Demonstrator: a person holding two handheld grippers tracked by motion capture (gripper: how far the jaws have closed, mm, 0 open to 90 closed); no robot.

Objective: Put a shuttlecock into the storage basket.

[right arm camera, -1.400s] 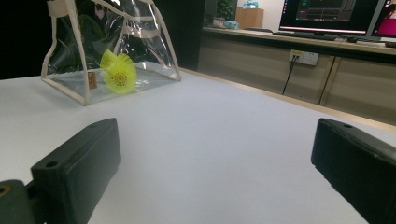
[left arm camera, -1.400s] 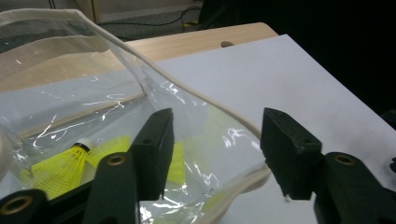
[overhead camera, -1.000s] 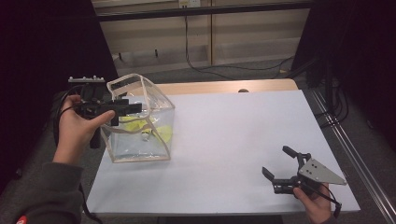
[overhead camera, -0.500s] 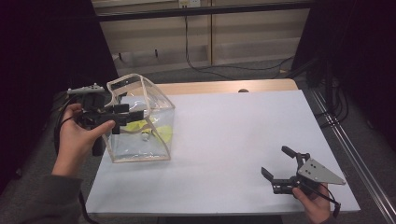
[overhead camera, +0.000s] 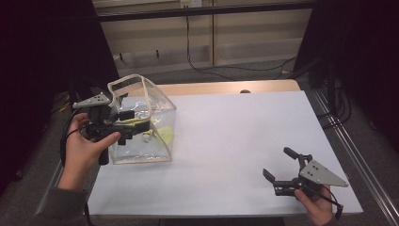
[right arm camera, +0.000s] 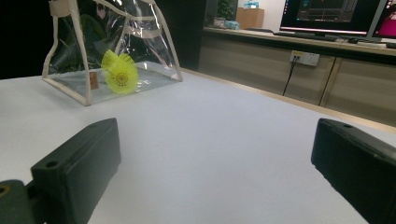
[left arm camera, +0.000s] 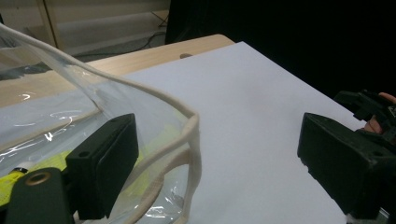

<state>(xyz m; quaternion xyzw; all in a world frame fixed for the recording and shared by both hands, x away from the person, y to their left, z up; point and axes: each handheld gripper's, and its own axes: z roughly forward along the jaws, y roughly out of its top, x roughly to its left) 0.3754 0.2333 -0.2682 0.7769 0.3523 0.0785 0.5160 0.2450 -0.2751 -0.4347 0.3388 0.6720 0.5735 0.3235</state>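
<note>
Clear bag (overhead camera: 141,125) stands at the table's (overhead camera: 235,141) left edge, yellow shuttlecock (right arm camera: 120,72) inside. Left gripper (overhead camera: 136,127) at its rim, jaws just opening, one either side of the trim, not pressing. Right gripper (overhead camera: 280,165) wide open, empty, well apart

clear bag (left arm camera: 93,107) cut off, contents blurred

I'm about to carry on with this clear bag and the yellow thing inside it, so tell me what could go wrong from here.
1. The left gripper has just been opening, its jaws straddling the clear bag's rim without pressing; the soft wall may sag or the bag may tip.
2. The yellow shuttlecock lies loose inside and could roll if the bag is nudged.
3. The right gripper hangs open far across the white table, probably too far to steady the bag.
</note>
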